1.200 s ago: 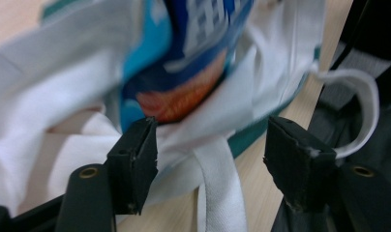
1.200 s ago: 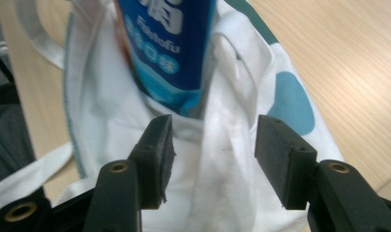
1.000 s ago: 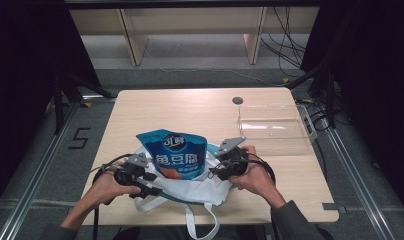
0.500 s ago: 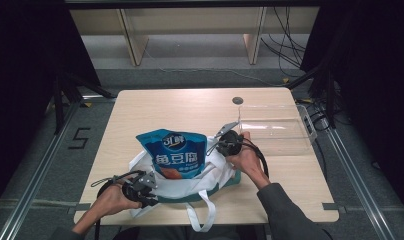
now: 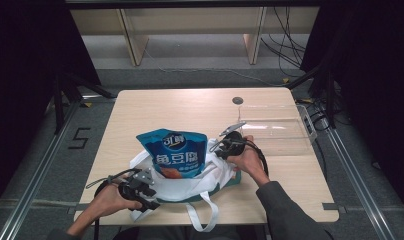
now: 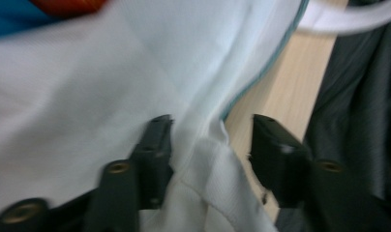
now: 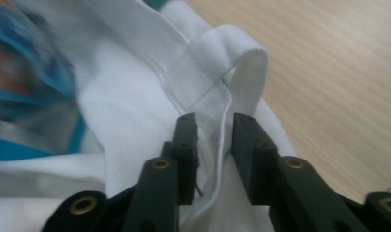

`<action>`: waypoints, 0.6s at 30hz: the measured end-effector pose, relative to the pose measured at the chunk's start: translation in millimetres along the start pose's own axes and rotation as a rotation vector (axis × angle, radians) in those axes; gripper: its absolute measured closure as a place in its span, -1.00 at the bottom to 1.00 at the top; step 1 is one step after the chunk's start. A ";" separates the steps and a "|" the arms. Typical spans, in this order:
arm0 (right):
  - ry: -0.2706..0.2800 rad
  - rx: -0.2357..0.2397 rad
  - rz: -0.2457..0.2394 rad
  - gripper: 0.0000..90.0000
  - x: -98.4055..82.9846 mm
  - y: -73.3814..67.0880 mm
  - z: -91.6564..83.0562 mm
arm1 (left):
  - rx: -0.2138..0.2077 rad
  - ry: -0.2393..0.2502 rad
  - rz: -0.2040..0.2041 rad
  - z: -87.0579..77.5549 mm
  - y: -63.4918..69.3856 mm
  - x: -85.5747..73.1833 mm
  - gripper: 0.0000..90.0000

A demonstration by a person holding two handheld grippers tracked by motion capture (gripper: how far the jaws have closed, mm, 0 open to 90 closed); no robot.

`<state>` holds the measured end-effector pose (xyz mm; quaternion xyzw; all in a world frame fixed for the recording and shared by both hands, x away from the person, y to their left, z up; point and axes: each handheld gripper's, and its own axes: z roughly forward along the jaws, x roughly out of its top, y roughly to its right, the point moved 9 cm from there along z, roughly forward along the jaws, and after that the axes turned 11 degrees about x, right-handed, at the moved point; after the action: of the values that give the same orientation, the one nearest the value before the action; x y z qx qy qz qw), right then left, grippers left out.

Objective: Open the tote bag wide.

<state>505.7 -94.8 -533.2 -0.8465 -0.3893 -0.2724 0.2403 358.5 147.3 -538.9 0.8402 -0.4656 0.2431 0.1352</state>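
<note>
A light wooden bench [image 5: 155, 107] stands on a grey floor [image 5: 190, 55], with a small dark round grommet [image 5: 237, 100] set in its top toward one o'clock. At about two o'clock on the bench lies a clear plastic tray [image 5: 277, 131], near the right edge. Beyond the bench at twelve o'clock stands pale wooden shelving [image 5: 135, 35], black cables [image 5: 285, 40] trail across the floor at one o'clock, and a "5" mark [image 5: 79, 138] sits on the floor at nine o'clock.

One white tote bag [image 5: 190, 182]; one blue snack pouch [image 5: 174, 152]; one clear tray [image 5: 277, 131]; two grippers: left [image 5: 149, 197], right [image 5: 217, 145]; one surface [image 5: 180, 107].
</note>
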 end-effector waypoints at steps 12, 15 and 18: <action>0.010 -0.006 0.004 0.31 -17.7 -34.4 -49.1 | 0.225 0.121 -0.034 -49.2 -60.7 32.6 0.39; -0.009 0.028 0.014 0.29 -21.5 -39.7 -48.8 | 0.266 0.115 -0.079 -43.7 -85.3 32.1 0.66; -0.031 0.026 -0.024 0.40 -25.3 -39.5 -38.0 | 0.306 0.088 -0.110 -24.9 -104.9 27.5 0.86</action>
<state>450.3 -108.7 -513.9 -0.8427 -0.4063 -0.2572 0.2419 452.8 194.5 -503.2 0.8636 -0.3703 0.3399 0.0388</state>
